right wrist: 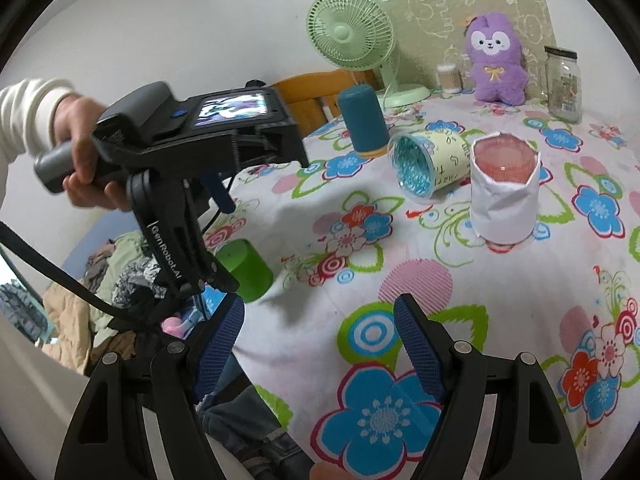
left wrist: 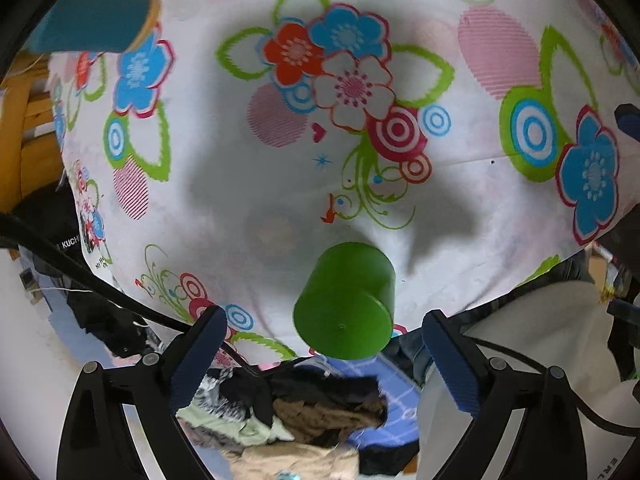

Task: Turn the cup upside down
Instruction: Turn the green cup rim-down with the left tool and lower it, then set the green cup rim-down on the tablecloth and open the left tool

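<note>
A green cup stands upside down, flat base up, near the edge of the flowered tablecloth. It also shows in the right wrist view, partly behind the left gripper's body. My left gripper hangs above the cup, open, with its blue pads on either side and apart from it. My right gripper is open and empty over the near part of the table, to the right of the cup.
A teal cup stands upside down further back. A foil-lined cup lies on its side beside a paper-wrapped pink cup. A green fan, purple plush and glass jar stand at the back. Clothes lie below the table edge.
</note>
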{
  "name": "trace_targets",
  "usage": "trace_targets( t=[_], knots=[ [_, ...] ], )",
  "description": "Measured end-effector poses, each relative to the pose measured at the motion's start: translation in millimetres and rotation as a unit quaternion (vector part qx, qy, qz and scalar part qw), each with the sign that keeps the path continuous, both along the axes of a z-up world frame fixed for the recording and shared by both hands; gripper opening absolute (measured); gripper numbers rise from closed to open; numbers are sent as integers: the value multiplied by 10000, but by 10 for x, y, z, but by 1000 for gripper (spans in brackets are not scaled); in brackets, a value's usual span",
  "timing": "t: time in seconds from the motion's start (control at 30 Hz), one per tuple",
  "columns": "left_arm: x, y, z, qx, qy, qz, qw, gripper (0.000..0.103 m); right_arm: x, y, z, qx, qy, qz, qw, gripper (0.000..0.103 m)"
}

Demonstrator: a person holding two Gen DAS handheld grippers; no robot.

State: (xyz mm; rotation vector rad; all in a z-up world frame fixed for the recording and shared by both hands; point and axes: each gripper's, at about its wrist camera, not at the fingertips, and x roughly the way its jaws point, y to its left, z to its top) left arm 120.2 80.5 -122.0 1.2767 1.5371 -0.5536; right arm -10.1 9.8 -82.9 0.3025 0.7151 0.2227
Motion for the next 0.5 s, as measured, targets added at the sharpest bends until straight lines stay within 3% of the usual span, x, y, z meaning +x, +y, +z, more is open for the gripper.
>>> trace_targets(
  t=[0.5],
  knots=[
    [171, 478, 414, -1427, -277, 311, 9889, 99, 149, 297, 363, -349, -138, -349, 9987, 91]
  ],
)
